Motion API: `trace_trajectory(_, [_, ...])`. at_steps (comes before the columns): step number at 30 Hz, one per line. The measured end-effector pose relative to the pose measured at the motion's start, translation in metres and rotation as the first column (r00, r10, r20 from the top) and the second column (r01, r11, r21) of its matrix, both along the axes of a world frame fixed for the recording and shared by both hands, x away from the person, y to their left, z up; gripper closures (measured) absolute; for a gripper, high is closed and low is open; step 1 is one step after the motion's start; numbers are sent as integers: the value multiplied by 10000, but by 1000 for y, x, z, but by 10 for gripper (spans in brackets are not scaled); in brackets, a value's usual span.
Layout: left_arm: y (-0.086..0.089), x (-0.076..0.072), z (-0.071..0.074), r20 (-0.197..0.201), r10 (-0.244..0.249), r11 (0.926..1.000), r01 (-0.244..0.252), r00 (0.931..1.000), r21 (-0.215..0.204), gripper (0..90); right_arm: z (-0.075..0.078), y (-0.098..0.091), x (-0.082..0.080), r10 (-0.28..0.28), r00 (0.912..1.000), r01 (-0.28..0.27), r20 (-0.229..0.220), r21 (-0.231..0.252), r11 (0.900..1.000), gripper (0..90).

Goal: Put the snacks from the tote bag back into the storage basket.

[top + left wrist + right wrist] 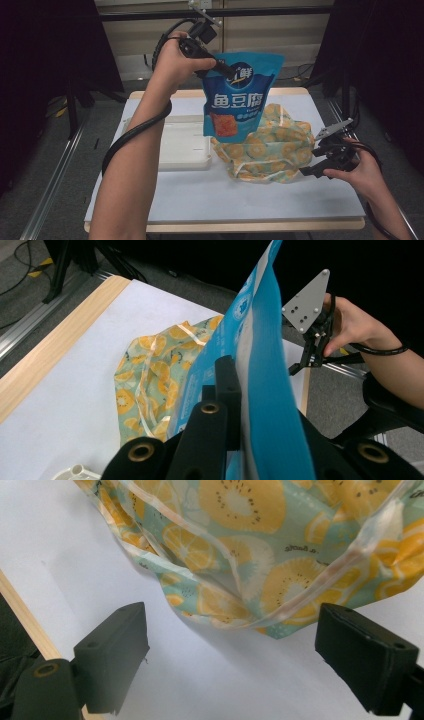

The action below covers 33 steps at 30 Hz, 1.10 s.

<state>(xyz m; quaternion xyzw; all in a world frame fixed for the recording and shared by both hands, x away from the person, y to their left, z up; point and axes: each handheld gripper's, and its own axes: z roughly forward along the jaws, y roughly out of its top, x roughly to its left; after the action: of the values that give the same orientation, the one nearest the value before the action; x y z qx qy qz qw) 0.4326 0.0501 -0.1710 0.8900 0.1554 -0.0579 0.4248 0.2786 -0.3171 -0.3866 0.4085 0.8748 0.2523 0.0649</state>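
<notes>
A blue snack pouch [240,95] with white lettering hangs in the air above the table, pinched at its top left corner by my left gripper [220,67], which is shut on it. In the left gripper view the pouch [260,370] runs edge-on between the black jaws. Under and behind it lies a crumpled green bag printed with orange slices [267,145] on the white table. My right gripper [312,167] rests low at the bag's right edge. Its jaws stand wide open, and a corner of the bag [260,570] lies just beyond them without touching.
A white plastic tray [182,142] lies on the table to the left of the bag. The table [225,195] has a wooden rim, with metal frame rails along both sides and dark curtains beyond.
</notes>
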Motion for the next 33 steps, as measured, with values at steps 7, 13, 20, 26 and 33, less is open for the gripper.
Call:
trace_trajectory(7, [18, 1, 3, -19, 161, 9999, -161, 9999, 12, 900, 0, 1, 0, -16, 10000, 16, -10, 4, 10000, 131])
trace_trajectory(13, [32, 3, -3, -153, 261, 9996, -262, 9995, -47, 900, 1, 0, -1, -44, 10000, 44, 9, 82, 10000, 128])
trace_trajectory(20, [48, 4, -7, -179, 422, 9991, -423, 9989, -14, 900, 1, -1, 0, -16, 10000, 16, 17, 117, 9999, 126])
trace_trajectory(26, [57, 5, -13, -134, 518, 9986, -517, 9986, 92, 900, 1, 0, -1, -40, 10000, 40, 26, 65, 10000, 126])
trace_trajectory(33, [71, 8, -22, -205, 684, 9977, -683, 9974, 37, 900, 1, -3, -2, -140, 9999, 141, -100, 113, 9998, 124])
